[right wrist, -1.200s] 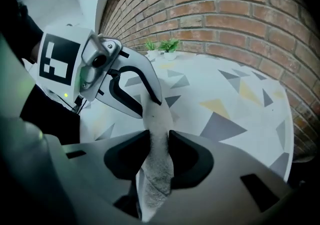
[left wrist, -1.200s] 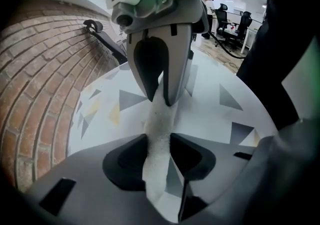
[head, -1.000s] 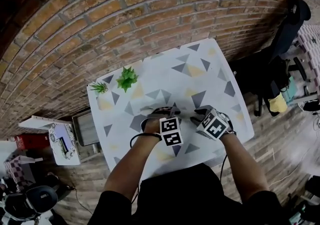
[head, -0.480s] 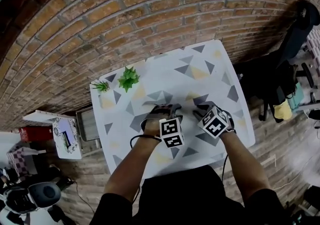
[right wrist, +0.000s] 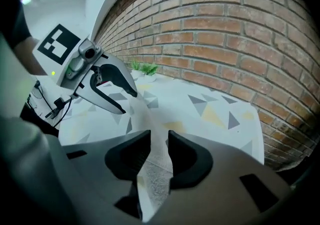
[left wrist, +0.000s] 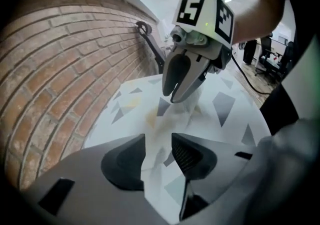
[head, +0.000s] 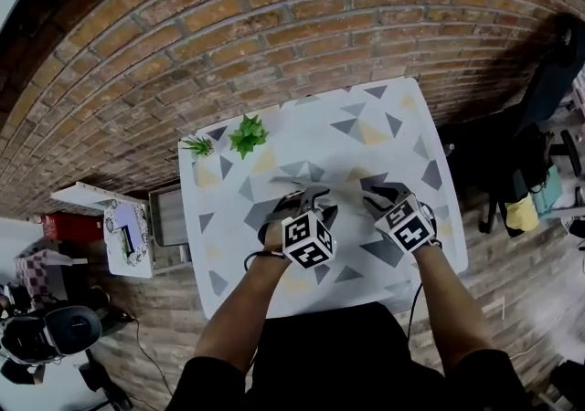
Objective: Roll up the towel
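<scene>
The towel (head: 347, 140) is white with grey and yellow triangles and lies spread over the table top. Its near part is drawn up into a ridge (left wrist: 165, 119) that runs between the two grippers. In the head view my left gripper (head: 306, 201) and right gripper (head: 384, 195) stand side by side over the towel's middle, both pointing steeply down. In the left gripper view the cloth passes between that gripper's (left wrist: 159, 154) jaws and reaches the right gripper (left wrist: 177, 86) beyond. A pinched fold (right wrist: 155, 164) sits between the right gripper's (right wrist: 159, 150) jaws; the left gripper (right wrist: 120, 100) is at upper left.
Two small green plants (head: 247, 135) (head: 196, 146) stand at the table's far left corner, close to the brick wall (head: 274, 26). A low shelf with a patterned thing (head: 128, 237) is left of the table. Dark chairs (head: 512, 135) stand to the right.
Both grippers have risen a little and shifted away from me, drawing the towel fold up. The left gripper's marker cube has rolled.
</scene>
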The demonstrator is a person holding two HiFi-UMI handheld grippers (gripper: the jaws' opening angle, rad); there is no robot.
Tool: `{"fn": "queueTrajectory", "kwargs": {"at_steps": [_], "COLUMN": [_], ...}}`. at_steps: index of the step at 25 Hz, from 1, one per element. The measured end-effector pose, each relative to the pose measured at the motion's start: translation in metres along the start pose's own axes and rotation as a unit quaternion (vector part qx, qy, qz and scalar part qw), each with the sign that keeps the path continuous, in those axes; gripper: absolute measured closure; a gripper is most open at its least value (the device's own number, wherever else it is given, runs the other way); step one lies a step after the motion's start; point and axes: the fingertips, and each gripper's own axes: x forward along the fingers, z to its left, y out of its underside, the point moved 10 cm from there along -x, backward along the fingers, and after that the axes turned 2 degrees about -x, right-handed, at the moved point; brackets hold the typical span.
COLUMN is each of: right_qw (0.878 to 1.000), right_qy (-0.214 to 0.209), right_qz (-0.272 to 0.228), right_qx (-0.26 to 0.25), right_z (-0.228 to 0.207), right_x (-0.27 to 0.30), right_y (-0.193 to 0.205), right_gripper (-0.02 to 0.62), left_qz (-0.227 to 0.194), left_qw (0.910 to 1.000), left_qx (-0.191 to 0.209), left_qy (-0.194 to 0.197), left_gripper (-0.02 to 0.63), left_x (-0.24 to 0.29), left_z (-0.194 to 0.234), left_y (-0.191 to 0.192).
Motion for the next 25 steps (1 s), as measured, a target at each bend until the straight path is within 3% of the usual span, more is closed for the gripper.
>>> {"fn": "queueTrajectory", "kwargs": {"at_steps": [4,7,10,13,17,21,23,25], "right_qw": [0.999,0.997,0.992,0.986,0.988,0.984,0.981,0.977], "right_qy": [0.015,0.017,0.01,-0.013,-0.015,-0.024,-0.027,-0.026], "right_qz": [-0.043,-0.074,-0.108,-0.133,-0.129,-0.148,-0.163,-0.183], "right_qx": [0.02,0.032,0.062,0.099,0.087,0.094,0.103,0.109], "right_z": [0.012,0.035,0.059,0.09,0.134,0.174,0.191,0.204], "right_x": [-0.026,-0.041,-0.049,-0.053,-0.06,-0.077,-0.086,-0.097], "right_y": [-0.008,-0.011,-0.009,-0.013,-0.024,-0.03,-0.032,-0.036], "right_gripper": [0.487,0.532,0.578,0.578,0.58,0.58,0.58,0.58], "left_qz": [-0.056,-0.105,-0.133,-0.153,-0.184,-0.213,-0.24,-0.269], "left_qw": [0.9956,0.9852,0.9738,0.9632,0.9451,0.9351,0.9209,0.9006], "left_qx": [-0.071,-0.13,-0.177,-0.212,-0.259,-0.268,-0.295,-0.332], "left_qy": [-0.027,-0.038,-0.052,-0.063,-0.076,-0.091,-0.086,-0.079], "left_gripper": [0.435,0.496,0.505,0.512,0.553,0.561,0.572,0.578], "left_x": [-0.039,-0.071,-0.1,-0.131,-0.177,-0.217,-0.231,-0.243], "left_z": [0.0,-0.005,-0.014,-0.027,-0.045,-0.075,-0.087,-0.094], "left_y": [0.01,0.024,0.047,0.073,0.103,0.127,0.139,0.15]}}
